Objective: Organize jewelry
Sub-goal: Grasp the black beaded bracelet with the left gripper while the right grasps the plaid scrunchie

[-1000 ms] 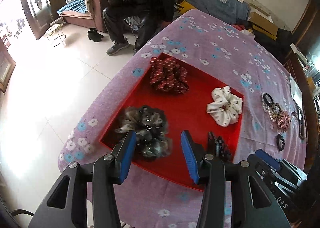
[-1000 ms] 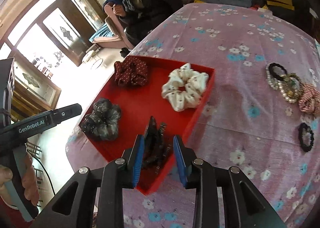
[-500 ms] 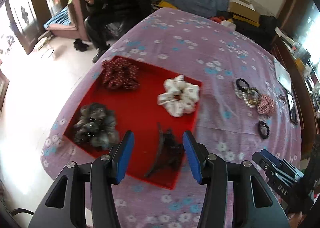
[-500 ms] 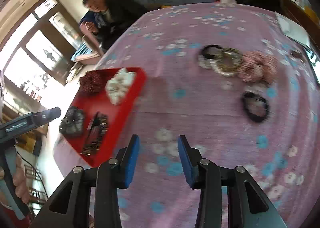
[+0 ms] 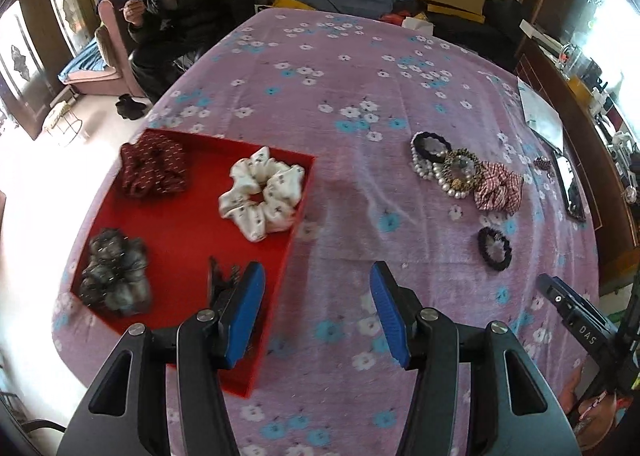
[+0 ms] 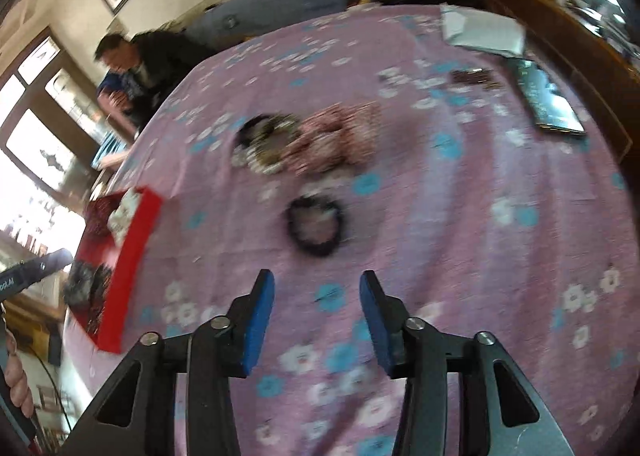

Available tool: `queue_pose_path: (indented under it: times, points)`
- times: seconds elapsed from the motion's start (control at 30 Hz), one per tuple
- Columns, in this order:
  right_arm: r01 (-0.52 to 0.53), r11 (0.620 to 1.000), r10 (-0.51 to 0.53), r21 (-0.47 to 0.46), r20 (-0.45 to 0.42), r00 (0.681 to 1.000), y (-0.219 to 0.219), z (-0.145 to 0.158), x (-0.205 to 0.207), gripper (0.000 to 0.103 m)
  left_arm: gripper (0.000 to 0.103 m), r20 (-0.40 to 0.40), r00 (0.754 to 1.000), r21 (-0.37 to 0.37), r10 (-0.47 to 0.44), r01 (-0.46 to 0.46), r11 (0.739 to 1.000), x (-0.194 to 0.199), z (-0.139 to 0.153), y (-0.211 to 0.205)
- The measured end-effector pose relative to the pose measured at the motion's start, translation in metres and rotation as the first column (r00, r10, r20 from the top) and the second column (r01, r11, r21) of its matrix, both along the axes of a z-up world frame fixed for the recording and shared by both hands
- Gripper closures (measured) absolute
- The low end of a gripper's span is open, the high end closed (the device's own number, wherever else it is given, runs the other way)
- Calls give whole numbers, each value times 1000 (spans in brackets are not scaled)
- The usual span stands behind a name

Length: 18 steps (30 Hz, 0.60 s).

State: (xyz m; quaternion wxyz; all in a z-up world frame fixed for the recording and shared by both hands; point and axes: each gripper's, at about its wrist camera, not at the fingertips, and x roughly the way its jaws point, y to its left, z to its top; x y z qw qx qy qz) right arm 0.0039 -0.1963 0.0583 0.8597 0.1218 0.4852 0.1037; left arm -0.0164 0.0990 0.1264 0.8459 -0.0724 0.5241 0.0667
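A red tray [image 5: 188,232] at the near left holds a dark red scrunchie [image 5: 154,170], a white scrunchie [image 5: 260,192], a grey scrunchie [image 5: 114,272] and a black claw clip [image 5: 222,280]. My left gripper [image 5: 316,284] hangs open over the purple cloth just right of the tray, nothing between its fingers. Loose on the cloth lie a pearl and leopard tie cluster [image 5: 452,168], a pink checked scrunchie [image 5: 500,186] and a black hair tie [image 5: 495,248]. My right gripper [image 6: 317,288] hovers just short of that black hair tie [image 6: 316,226], its jaws opening and empty.
A person [image 5: 176,4] sits on a sofa beyond the far left table edge. A dark tablet [image 6: 548,100], white paper [image 6: 484,32] and a small dark clip [image 6: 474,78] lie at the far right. The flowered cloth [image 5: 340,68] covers the whole table.
Both grippers swung right, away from the tray. The right one was around the claw clip, which now lies in the tray, and its jaws have widened over the loose ties.
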Motion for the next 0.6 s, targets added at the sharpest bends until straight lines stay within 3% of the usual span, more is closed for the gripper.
queue_pose_path:
  times: [0.2,0.37,0.6]
  points:
    - [90,995,-91,43,20,996,-34,0,13,47,49,19,1000,-13,-13,13,1000,29,-2,-5]
    - [64,993,-62,95,-26,998,-34,-7,29,47,50,2,998,-36,-70,70,997,62,-16,-25]
    - [23,996,-21,83,-25,999,-18,-16,59,47,50,-13,990,-100,-141,139,985,120,-43,-58]
